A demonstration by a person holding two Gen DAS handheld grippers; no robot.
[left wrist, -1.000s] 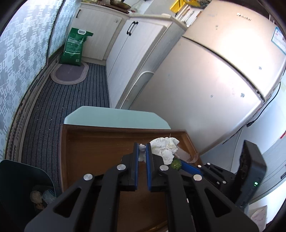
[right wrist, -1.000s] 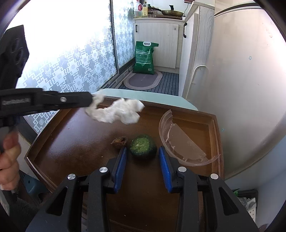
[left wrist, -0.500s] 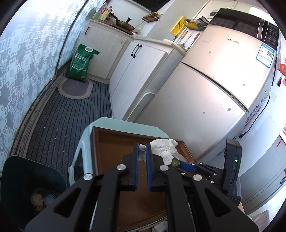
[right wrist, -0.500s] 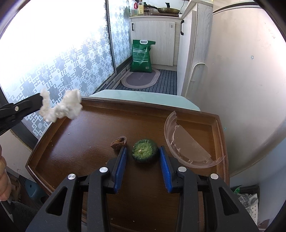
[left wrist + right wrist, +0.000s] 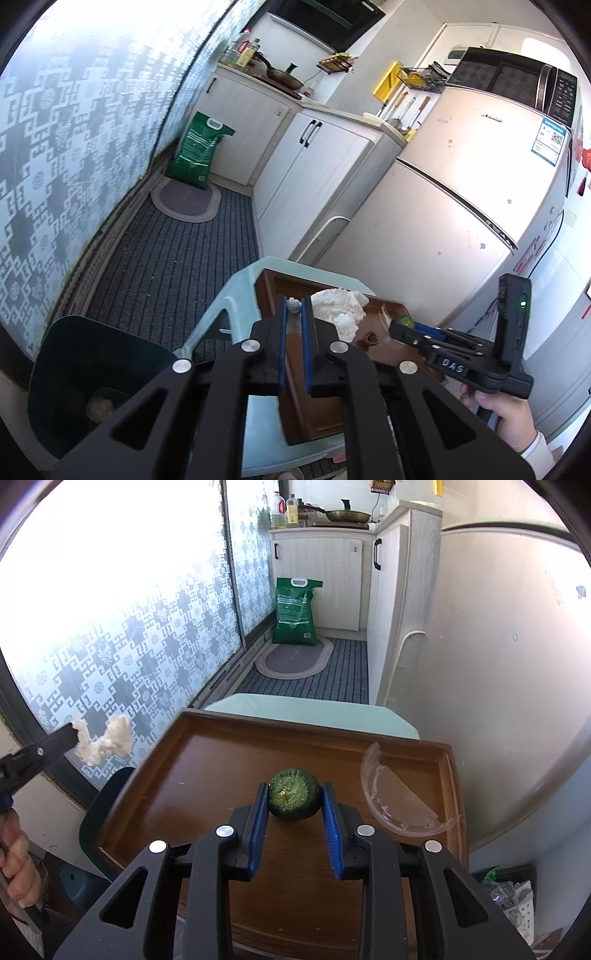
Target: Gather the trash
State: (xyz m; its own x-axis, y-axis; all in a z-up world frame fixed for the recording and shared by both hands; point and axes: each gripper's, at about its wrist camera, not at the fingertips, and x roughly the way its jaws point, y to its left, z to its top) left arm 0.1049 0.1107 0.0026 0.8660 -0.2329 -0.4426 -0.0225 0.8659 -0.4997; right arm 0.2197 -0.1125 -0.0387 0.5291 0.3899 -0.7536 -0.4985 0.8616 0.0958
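Note:
My left gripper (image 5: 293,306) is shut on a crumpled white tissue (image 5: 340,308). In the right wrist view the left gripper (image 5: 74,734) holds that tissue (image 5: 105,740) in the air past the left rim of the brown wooden tray (image 5: 207,775), above a dark teal bin (image 5: 107,794). My right gripper (image 5: 293,788) has its blue pads pressed on both sides of a round green vegetable piece (image 5: 293,799), just above the tray. A small brown scrap (image 5: 369,338) lies on the tray (image 5: 273,291). The bin (image 5: 92,362) has some scraps inside.
A broken clear plastic lid (image 5: 399,805) lies at the tray's right side. The tray rests on a pale green stool (image 5: 306,709). A fridge (image 5: 461,221) and white cabinets (image 5: 314,177) stand close by. On the floor are a green bag (image 5: 295,613) and a basket (image 5: 509,893).
The left gripper has carried the tissue leftward off the tray to above the bin. The right gripper's jaws have narrowed onto the green piece and risen slightly with it.

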